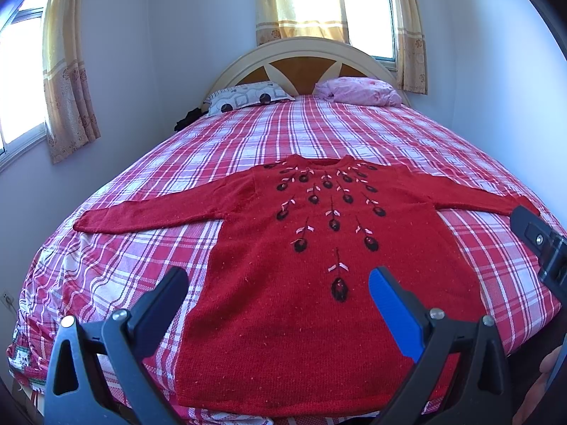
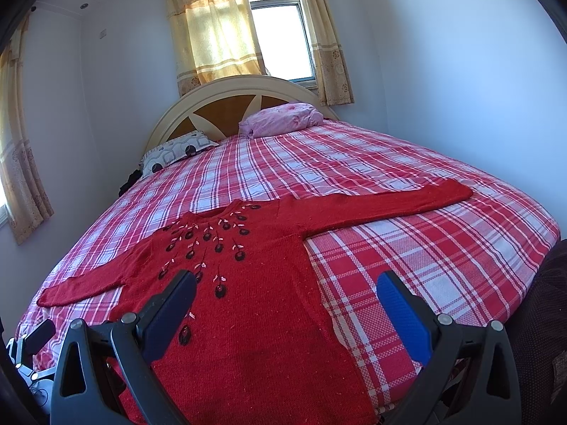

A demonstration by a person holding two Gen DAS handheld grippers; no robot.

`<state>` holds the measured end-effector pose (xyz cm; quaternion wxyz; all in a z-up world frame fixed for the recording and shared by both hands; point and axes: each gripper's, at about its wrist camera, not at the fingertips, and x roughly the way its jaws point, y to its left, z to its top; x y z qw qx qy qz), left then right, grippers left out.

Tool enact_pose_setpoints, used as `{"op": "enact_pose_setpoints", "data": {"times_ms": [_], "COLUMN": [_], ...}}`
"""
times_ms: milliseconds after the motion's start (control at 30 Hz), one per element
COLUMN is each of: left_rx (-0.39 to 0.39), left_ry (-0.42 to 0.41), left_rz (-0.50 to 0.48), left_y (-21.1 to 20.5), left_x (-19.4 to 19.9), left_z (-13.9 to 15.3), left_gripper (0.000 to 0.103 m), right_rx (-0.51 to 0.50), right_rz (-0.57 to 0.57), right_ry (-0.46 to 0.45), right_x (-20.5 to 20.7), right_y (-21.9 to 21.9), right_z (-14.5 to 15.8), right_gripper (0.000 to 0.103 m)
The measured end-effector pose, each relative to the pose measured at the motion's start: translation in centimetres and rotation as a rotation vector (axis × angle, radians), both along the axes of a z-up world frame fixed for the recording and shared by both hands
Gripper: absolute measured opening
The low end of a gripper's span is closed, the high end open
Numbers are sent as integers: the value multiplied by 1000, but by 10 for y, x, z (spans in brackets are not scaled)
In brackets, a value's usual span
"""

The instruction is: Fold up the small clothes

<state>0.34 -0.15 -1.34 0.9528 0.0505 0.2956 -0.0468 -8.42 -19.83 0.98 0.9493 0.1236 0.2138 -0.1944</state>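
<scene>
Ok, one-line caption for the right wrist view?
Open right gripper hovers over a red sweater spread flat, sleeves out, on a plaid bed.

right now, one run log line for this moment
red knitted sweater flat on plaid bed, sleeves spread | left hand-held gripper open | right hand-held gripper open

Wide open across the red-and-white checked bedspread (image 1: 319, 127): the whole far half lies bare up to the grey patterned pillow (image 1: 248, 97) and pink crumpled pillow (image 1: 358, 90) by the cream arched headboard (image 1: 301, 53). Near side, the flat red knitted sweater (image 1: 312, 283) spreads sleeve to sleeve, low, nothing standing above it.
</scene>
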Motion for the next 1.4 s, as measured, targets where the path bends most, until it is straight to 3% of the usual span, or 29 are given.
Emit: {"op": "enact_pose_setpoints", "data": {"times_ms": [533,833,1000,1267,1400], "left_rx": [-4,-24,-94,-53,-76], "left_ry": [42,69,68,11,37], "left_rz": [9,-26,-84,-78,-58], "left_y": [5,6,5,-9,-7], "left_x": [14,29,54,106,129], "left_z": [-10,-18,-8,15,10], "left_gripper": [103,103,103,103,103], "right_rx": [29,43,57,94,273], "right_rz": [-24,-81,-227,-433,-502], "right_ry": [33,59,37,31,64], "right_x": [5,18,22,39,47], "right_y": [-8,-41,-105,-269,-364], "right_z": [-13,-17,-7,13,-10], "right_gripper": [102,102,102,99,80]}}
